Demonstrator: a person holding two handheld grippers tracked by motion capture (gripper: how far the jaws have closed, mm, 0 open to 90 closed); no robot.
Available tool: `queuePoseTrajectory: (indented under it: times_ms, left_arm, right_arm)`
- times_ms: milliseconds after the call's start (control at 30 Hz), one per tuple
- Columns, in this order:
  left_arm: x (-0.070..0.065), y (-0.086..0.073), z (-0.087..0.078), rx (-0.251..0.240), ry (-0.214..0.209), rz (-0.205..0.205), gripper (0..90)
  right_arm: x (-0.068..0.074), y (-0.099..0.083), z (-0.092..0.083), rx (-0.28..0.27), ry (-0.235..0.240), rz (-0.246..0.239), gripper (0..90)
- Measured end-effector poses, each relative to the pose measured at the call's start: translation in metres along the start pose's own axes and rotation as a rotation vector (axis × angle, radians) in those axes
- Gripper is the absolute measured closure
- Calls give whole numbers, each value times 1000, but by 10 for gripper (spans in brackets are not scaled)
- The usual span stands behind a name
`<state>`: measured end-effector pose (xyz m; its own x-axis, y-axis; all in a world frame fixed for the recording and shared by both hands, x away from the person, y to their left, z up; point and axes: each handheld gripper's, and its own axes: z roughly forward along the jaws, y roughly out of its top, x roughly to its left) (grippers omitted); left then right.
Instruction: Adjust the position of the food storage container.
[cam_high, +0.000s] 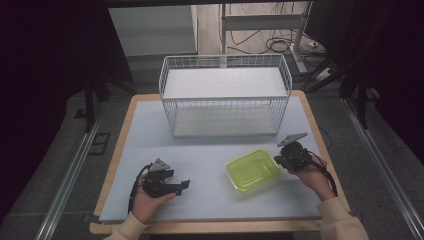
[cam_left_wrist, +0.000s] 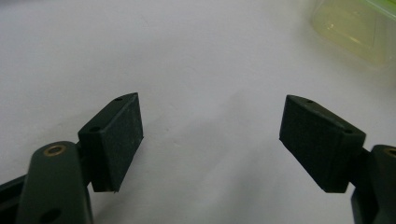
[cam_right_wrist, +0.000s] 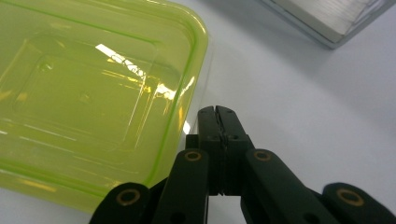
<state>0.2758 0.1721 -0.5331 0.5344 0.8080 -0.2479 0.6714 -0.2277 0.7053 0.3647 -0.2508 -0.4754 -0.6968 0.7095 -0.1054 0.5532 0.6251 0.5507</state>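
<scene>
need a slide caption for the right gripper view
Right gripper, jaws shut, beside the rim of an empty translucent yellow-green plastic container on the white table.

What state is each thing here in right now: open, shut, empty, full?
Left tool: open, holding nothing, over the bare table.
Right tool: shut, empty, beside the tub's rim.
Yellow-green tub: lidless, empty, upright on the table.
Wire basket: empty, upright at the far side.

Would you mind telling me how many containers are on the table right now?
2: a wire basket at the far middle, and a green tub nearer, beside the right gripper. None seems hidden.
</scene>
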Motion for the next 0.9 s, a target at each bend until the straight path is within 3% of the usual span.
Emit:
queuePoseTrajectory:
  times_ms: [467,900]
  left_arm:
    - [0,0,-1,-6,2,-2,212]
    - [0,0,-1,-3,0,3,212]
  right_arm:
    - [21,2,-2,-4,49,-28,900]
    - [43,3,-5,-4,139,-43,900]
